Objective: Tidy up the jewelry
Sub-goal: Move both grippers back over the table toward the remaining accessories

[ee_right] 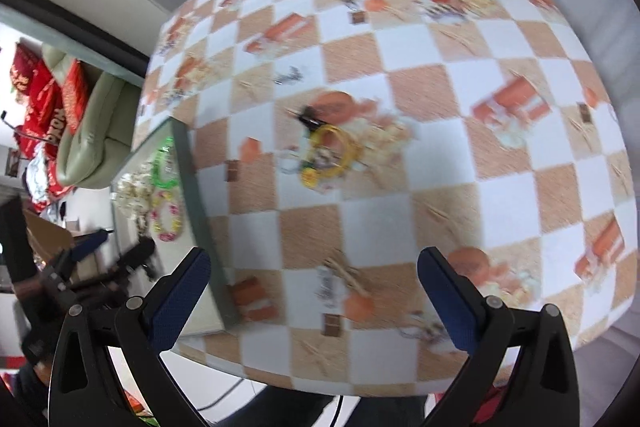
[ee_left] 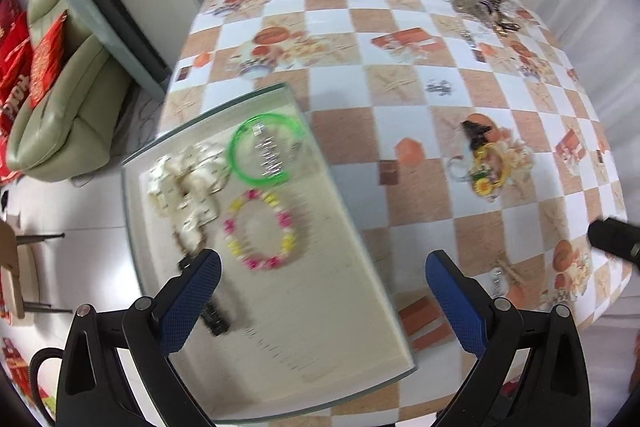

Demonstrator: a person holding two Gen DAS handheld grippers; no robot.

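Both tools, left tool [ee_left: 322,267] and right tool [ee_right: 314,267], are hanging wide open, holding nothing. The shallow cream glass-edged tray [ee_left: 344,307] is holding some bracelets. The yellow ring bundle [ee_right: 328,157] is lying on the checkered bench [ee_right: 440,155], probably next for grabbing.

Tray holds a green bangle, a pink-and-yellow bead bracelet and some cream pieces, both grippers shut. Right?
Nearly. The tray contents are right: green bangle, bead bracelet, cream pieces. But both wrist views show the left gripper and right gripper open, holding nothing.
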